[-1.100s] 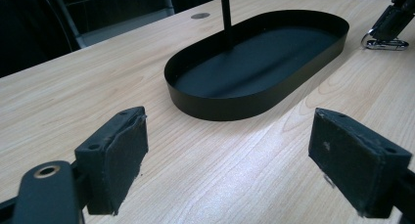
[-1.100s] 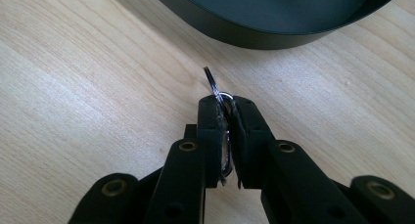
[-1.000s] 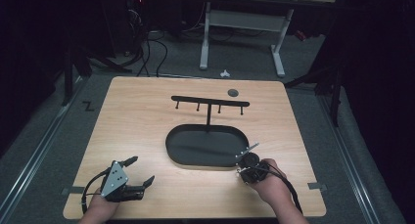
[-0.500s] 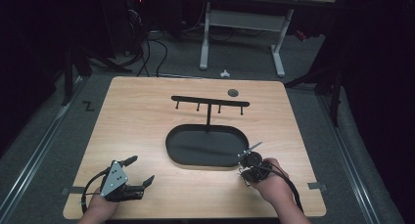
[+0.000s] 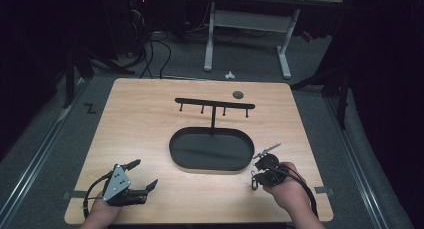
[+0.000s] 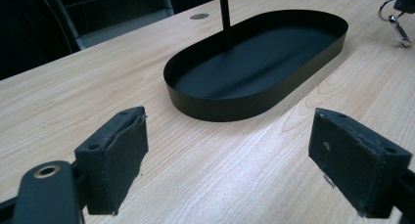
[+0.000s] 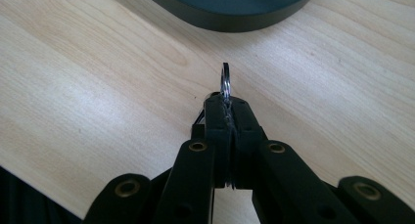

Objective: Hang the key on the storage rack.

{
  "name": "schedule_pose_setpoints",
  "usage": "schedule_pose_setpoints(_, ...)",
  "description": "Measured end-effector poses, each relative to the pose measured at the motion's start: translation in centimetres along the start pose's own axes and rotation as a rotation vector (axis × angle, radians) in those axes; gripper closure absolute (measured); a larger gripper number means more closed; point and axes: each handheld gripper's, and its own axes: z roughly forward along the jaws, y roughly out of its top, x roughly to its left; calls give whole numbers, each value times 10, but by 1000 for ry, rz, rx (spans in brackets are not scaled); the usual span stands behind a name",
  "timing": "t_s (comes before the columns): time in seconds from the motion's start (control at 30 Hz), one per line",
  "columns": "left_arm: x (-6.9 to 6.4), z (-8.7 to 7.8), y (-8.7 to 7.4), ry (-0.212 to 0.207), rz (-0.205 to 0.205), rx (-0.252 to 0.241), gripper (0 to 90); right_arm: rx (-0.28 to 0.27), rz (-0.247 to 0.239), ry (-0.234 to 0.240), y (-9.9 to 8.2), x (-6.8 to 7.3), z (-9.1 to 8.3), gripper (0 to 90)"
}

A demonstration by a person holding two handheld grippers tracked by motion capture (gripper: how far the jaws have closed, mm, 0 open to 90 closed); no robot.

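Rising slightly off the table (image 5: 150,119) since the earlier frames, the right claw (image 7: 226,102) is now carrying a metal key ring (image 7: 225,79), its jaws having just finished closing flat on the ring's edge; the left claw (image 5: 142,175) is resting unmoved near the front left corner with jaws standing wide apart and nothing between them. In the left gripper view, the ring (image 6: 386,8) is hanging with a small clasp (image 6: 399,28) dangling below it, just clear of the wood and just beside the right end of the black oval tray (image 5: 172,149). Behind the tray, the hook rack (image 5: 215,105) is standing on its post, likely the destination. Risks, as judged: the pads are pinching only a thin rim, so the ring may be pivoting or slipping out during a fast lift; the dangling clasp could be snagging on the tray wall or swinging against a hook; threading onto a small peg is demanding an exact ring angle, and a miss may be dropping it into the tray.
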Motion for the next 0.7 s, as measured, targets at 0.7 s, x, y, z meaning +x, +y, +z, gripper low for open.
schedule_pose_setpoints(0.7, -1, 0, 0, 0, 1, 3, 151, 37, 20, -11, 6, -9, -42, 882)
